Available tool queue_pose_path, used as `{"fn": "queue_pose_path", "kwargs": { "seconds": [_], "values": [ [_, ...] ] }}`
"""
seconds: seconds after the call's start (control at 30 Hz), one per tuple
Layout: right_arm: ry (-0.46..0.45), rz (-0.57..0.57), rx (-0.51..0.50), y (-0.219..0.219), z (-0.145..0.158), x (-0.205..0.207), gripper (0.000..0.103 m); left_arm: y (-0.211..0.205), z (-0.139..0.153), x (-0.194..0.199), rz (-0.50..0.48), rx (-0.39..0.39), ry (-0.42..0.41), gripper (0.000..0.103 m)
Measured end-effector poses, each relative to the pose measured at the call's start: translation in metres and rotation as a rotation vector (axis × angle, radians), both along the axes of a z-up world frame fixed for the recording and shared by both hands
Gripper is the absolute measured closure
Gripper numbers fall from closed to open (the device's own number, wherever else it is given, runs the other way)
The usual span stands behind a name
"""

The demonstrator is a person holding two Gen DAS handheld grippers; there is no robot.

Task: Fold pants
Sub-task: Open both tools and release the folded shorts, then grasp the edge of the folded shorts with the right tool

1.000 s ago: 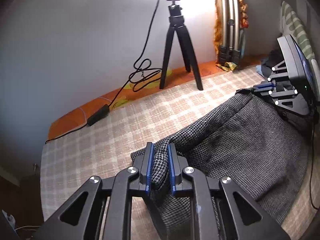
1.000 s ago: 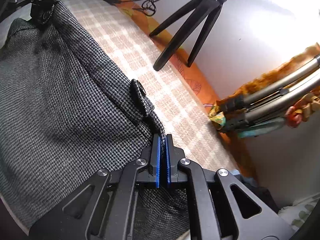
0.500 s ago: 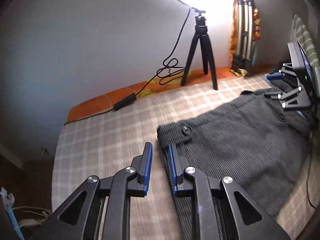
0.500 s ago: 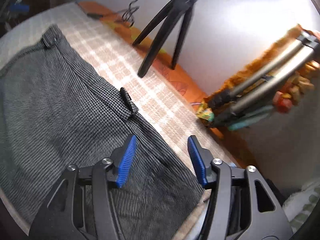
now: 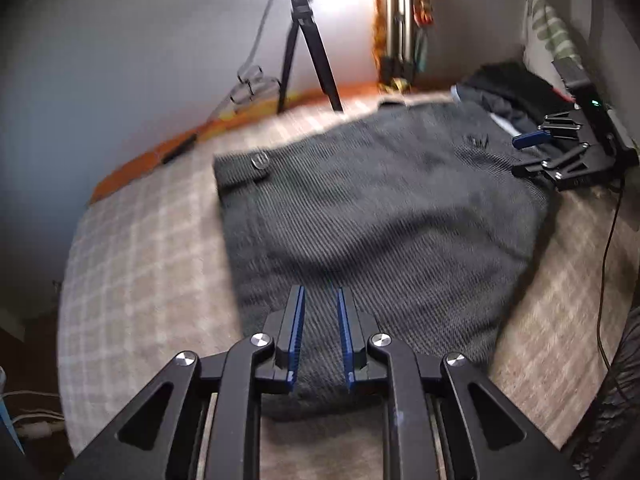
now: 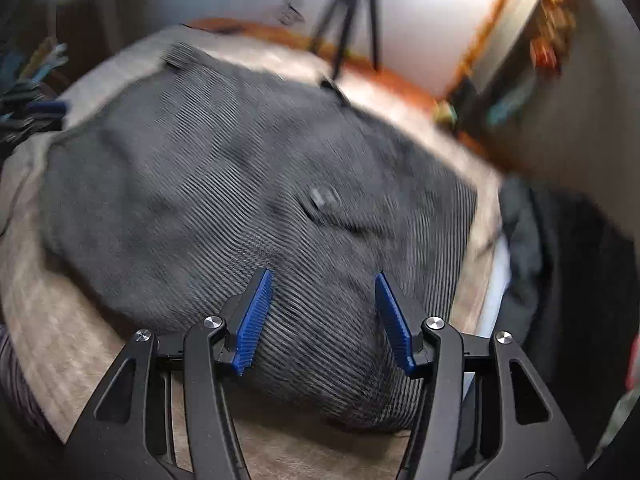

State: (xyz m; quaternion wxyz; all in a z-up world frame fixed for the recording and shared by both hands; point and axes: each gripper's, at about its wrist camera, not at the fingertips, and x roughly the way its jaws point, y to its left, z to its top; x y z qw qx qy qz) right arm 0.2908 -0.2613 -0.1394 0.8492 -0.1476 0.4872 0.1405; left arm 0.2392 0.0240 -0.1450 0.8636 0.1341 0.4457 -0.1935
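The grey houndstooth pants (image 5: pixel 372 216) lie folded and spread flat on the checked bed cover (image 5: pixel 140 260), waistband button (image 5: pixel 260 160) at the far left corner. My left gripper (image 5: pixel 319 300) is open and empty, just above the near folded edge. My right gripper (image 6: pixel 324 280) is open wide and empty, above the near edge of the pants (image 6: pixel 224 184); it also shows in the left wrist view (image 5: pixel 532 140) at the right side of the pants. Both views are motion-blurred.
A black tripod (image 5: pixel 308 48) with a cable stands at the wall behind the bed. A folded metal stand (image 5: pixel 396 28) leans in the corner. Dark clothes (image 5: pixel 508 92) lie at the far right. A thin cable (image 5: pixel 608 248) hangs at the right.
Both grippers let go of the waistband corners and opened. They pulled back toward the near edge, and the pants now lie flat on the bed.
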Motion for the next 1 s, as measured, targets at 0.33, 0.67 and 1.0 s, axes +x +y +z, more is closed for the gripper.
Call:
{"fn": "queue_pose_path", "kwargs": {
  "seconds": [0.33, 0.67, 1.0],
  "values": [
    [-0.026, -0.214, 0.162, -0.034, 0.017, -0.027, 0.037, 0.015, -0.013, 0.002, 0.075, 0.110, -0.010, 0.089],
    [0.125, -0.590, 0.593, -0.068, -0.011, -0.070, 0.033, -0.065, 0.008, 0.030, -0.071, -0.165, 0.056, 0.089],
    [0.067, -0.731, 0.775, -0.080, -0.035, -0.069, 0.032, -0.100, -0.045, 0.063, -0.035, -0.164, 0.177, 0.089]
  ]
}}
